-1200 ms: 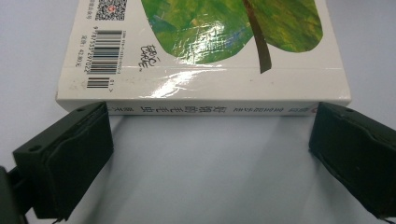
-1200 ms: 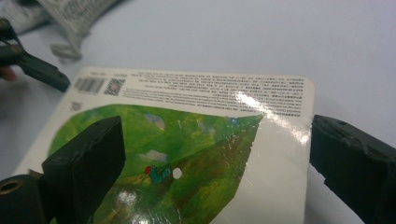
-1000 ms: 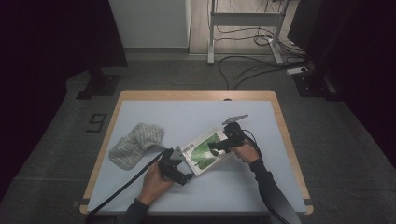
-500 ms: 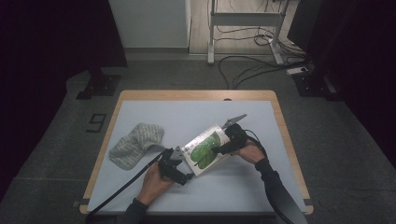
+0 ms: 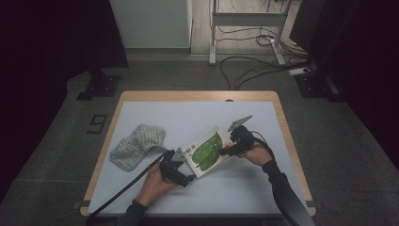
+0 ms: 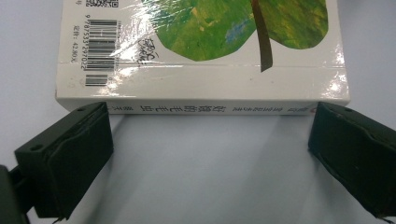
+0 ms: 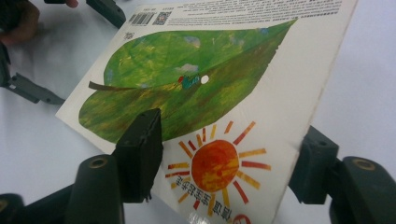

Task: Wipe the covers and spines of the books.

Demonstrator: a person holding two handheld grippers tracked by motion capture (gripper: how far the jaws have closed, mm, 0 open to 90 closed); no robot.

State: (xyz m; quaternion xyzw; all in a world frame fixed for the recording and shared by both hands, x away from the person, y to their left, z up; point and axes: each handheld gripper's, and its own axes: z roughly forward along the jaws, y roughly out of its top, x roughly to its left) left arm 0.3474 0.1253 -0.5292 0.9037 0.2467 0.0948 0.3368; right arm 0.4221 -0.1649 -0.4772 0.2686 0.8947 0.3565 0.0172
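A wood-edged counter [image 5: 197, 96] stands on grey floor [image 5: 56, 141] (dimly lit); cables [image 5: 249, 70] trail beneath a white frame [image 5: 244, 19].

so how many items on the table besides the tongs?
2. A picture book lies near the middle, between the left tongs and right tongs. A grey cloth lies left of it.

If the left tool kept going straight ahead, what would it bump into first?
Most likely the book: its spine edge lies right ahead of the left tool, spanning the gap between its open jaws, seemingly very close.
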